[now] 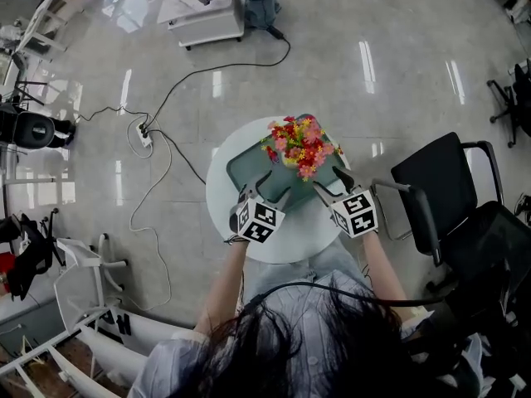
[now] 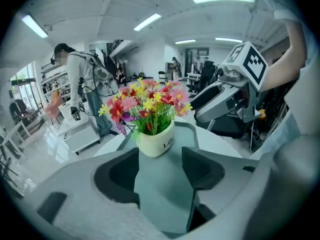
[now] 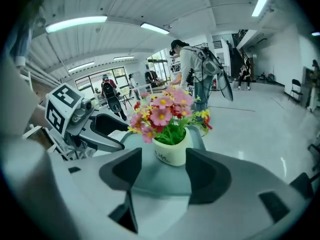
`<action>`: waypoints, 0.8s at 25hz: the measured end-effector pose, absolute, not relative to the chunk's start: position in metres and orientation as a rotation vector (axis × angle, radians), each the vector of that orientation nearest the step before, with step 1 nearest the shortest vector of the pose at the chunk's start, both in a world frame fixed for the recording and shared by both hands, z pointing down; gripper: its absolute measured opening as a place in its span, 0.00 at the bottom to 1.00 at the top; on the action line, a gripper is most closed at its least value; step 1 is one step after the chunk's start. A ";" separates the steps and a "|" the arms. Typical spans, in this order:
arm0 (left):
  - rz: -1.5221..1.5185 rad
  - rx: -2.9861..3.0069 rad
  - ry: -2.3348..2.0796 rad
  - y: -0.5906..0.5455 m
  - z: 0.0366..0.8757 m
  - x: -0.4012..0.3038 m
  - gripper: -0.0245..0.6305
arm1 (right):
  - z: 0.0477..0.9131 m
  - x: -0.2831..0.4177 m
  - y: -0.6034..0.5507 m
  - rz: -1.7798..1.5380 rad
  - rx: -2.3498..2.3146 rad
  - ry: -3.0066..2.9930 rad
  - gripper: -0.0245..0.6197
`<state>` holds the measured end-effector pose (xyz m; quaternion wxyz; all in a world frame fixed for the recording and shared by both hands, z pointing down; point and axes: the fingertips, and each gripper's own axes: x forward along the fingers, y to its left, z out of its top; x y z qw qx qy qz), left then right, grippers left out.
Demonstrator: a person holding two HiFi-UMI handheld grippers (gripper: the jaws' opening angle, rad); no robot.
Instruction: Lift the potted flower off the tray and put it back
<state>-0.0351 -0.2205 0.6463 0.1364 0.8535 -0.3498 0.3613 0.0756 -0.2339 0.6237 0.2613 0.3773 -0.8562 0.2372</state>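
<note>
A small cream pot of red, pink and yellow flowers [image 1: 299, 147] stands on a grey-green tray [image 1: 245, 166] on a round white table [image 1: 217, 191]. My left gripper [image 1: 270, 186] hovers open over the tray's near left, short of the pot. My right gripper [image 1: 330, 181] is open at the near right, also short of it. In the left gripper view the pot [image 2: 155, 140] sits just beyond the open jaws, with the right gripper [image 2: 226, 100] at the right. In the right gripper view the pot [image 3: 171, 150] stands just past the spread jaws, the left gripper [image 3: 85, 126] at left.
A black office chair [image 1: 452, 197] stands right of the table. A cable and power strip [image 1: 144, 134] lie on the floor to the left, a white cart [image 1: 205, 15] beyond. A person [image 2: 80, 86] stands in the background.
</note>
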 end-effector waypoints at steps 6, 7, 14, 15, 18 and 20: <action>0.943 2.518 -1.108 -0.194 0.610 -0.047 0.43 | 0.586 0.070 -0.216 0.562 1.113 -2.358 0.41; 0.919 2.523 -1.115 -0.189 0.604 -0.049 0.42 | 0.581 0.067 -0.213 0.548 1.119 -2.368 0.40; 0.826 2.557 -1.181 -0.160 0.571 -0.068 0.35 | 0.541 0.045 -0.193 0.422 1.173 -2.424 0.34; 0.807 2.561 -1.188 -0.157 0.566 -0.070 0.35 | 0.536 0.042 -0.189 0.408 1.182 -2.430 0.32; 0.749 2.563 -1.197 -0.145 0.554 -0.075 0.33 | 0.522 0.034 -0.174 0.416 1.222 -2.453 0.25; 0.718 2.579 -1.193 -0.136 0.548 -0.077 0.31 | 0.515 0.029 -0.161 0.429 1.251 -2.461 0.22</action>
